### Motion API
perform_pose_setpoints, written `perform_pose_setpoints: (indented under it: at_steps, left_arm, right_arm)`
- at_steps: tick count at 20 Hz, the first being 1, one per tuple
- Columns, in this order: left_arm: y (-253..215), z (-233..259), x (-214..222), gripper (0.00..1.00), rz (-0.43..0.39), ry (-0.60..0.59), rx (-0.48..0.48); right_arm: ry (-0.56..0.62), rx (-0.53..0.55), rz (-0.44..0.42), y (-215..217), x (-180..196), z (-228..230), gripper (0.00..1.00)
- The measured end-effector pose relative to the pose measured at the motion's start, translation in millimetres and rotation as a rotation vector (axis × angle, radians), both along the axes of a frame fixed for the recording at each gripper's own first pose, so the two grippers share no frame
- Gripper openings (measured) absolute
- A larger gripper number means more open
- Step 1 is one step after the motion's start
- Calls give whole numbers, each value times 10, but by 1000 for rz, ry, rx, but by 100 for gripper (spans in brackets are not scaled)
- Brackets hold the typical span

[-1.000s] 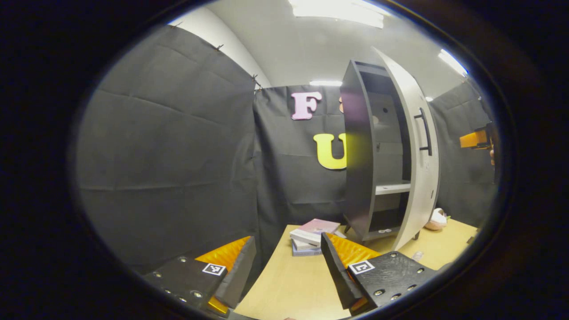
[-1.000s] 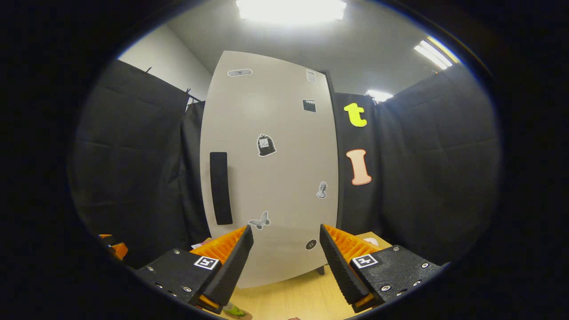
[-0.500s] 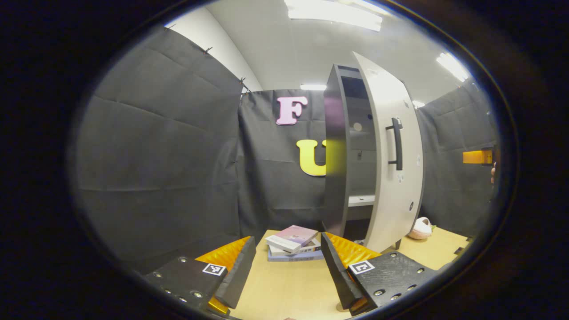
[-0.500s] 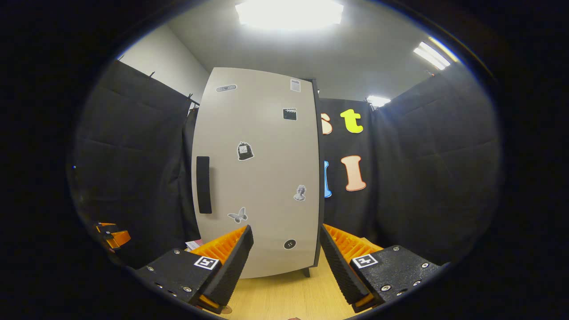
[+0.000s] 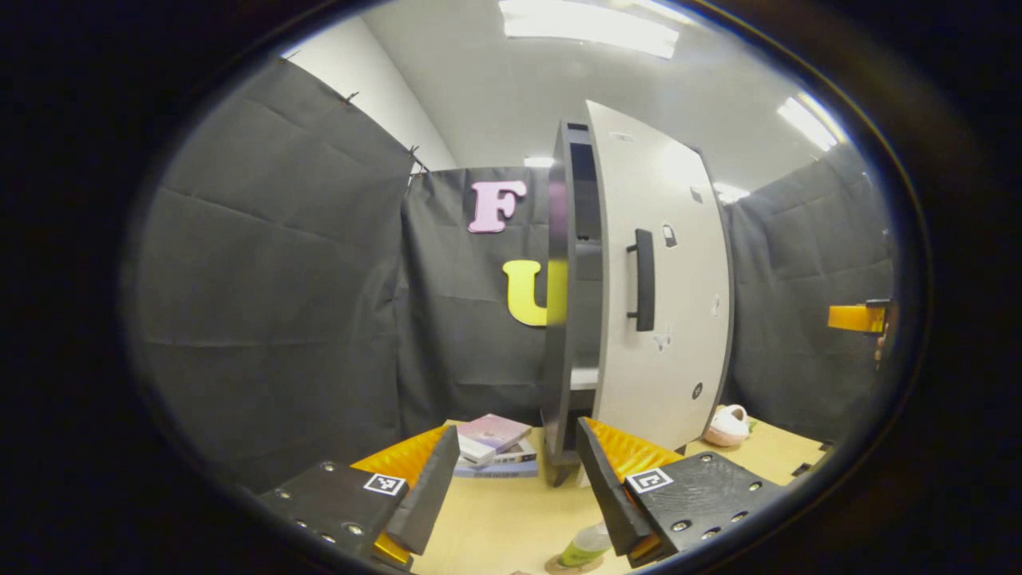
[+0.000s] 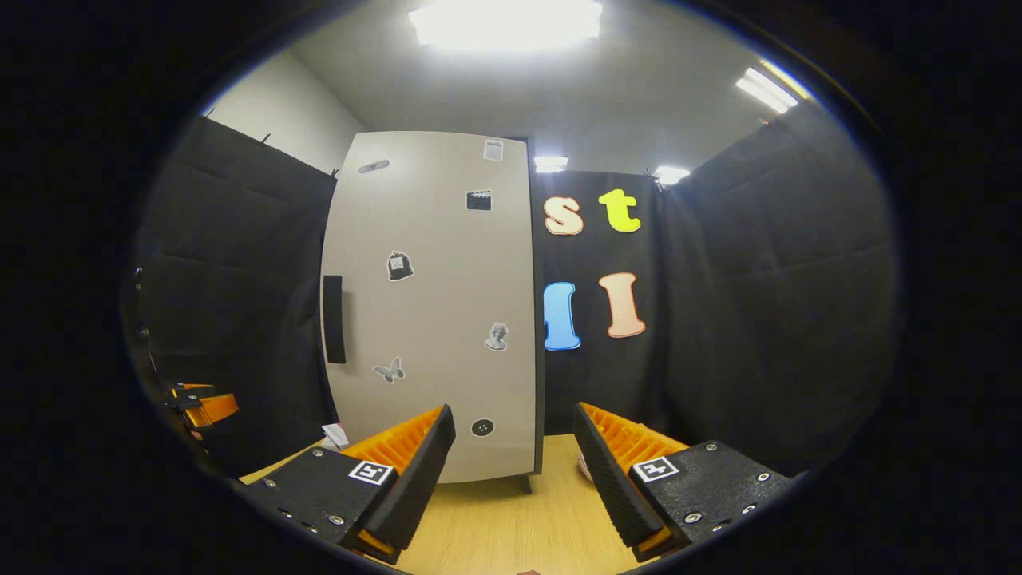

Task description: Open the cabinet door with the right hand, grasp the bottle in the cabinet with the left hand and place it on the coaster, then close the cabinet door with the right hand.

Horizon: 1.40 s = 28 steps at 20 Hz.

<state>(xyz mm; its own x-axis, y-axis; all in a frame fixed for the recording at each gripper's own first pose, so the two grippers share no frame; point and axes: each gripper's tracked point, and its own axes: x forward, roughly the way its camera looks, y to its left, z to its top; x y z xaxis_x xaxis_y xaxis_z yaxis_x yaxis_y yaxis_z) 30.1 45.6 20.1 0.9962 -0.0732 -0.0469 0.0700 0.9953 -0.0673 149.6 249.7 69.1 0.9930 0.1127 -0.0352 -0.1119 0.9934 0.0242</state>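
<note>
Bottle [image 5: 585,545] stands on the coaster [image 5: 568,565] on the table [image 5: 511,519], low between the left gripper [image 5: 517,479] fingers, near the right-hand one. Left gripper released, jaws wide, holding nothing. Right gripper [image 6: 513,471] likewise spread and empty, level, facing the cabinet door [image 6: 435,311] just ahead. Door nearly shut; narrow gap shows a shelf [image 5: 584,378] inside the cabinet [image 5: 563,303], contents not discernible. Books [image 5: 495,447] stacked left of the cabinet.

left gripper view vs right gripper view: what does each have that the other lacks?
Left gripper view: stack of books, bottle on the coaster, and the dark gap beside the door's edge.
Right gripper view: the door square-on, butterfly sticker clear.
Both: cabinet door, its handle, wooden table.
</note>
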Motion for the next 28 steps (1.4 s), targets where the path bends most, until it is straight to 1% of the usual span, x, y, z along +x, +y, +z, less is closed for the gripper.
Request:
perform_pose_setpoints:
  at_steps: [2, 6, 9, 13, 14, 16, 17, 24, 28]
  left_arm:
    - [-119, 71, 9, 84, -6, -8, 2]
    - [-213, 146, -56, 84, 11, -19, 10]
    - [-321, 170, -80, 84, 1, -16, 6]
    - [-359, 204, -94, 84, 3, -20, 4]
    - [-365, 202, -99, 89, 5, -20, 5]
    - [-362, 195, -110, 89, 6, -18, 11]
    - [-355, 203, -105, 84, 8, -17, 16]
    - [-283, 198, -107, 84, 15, -17, 20]
    - [-265, 217, -84, 84, 14, -24, 41]
  right_arm:
    - [4, 9, 1, -110, 28, -36, 93]
    - [24, 29, 7, -256, 63, -168, 93]
    - [31, 30, 1, -346, 47, -212, 93]
    - [31, 27, 8, -377, 31, -236, 93]
    - [32, 26, 7, -389, 27, -239, 93]
    - [36, 30, 9, -389, 29, -255, 93]
    - [37, 32, 9, -386, 22, -256, 93]
    - [39, 27, 3, -357, 76, -255, 93]
    - [44, 37, -1, -342, 79, -260, 93]
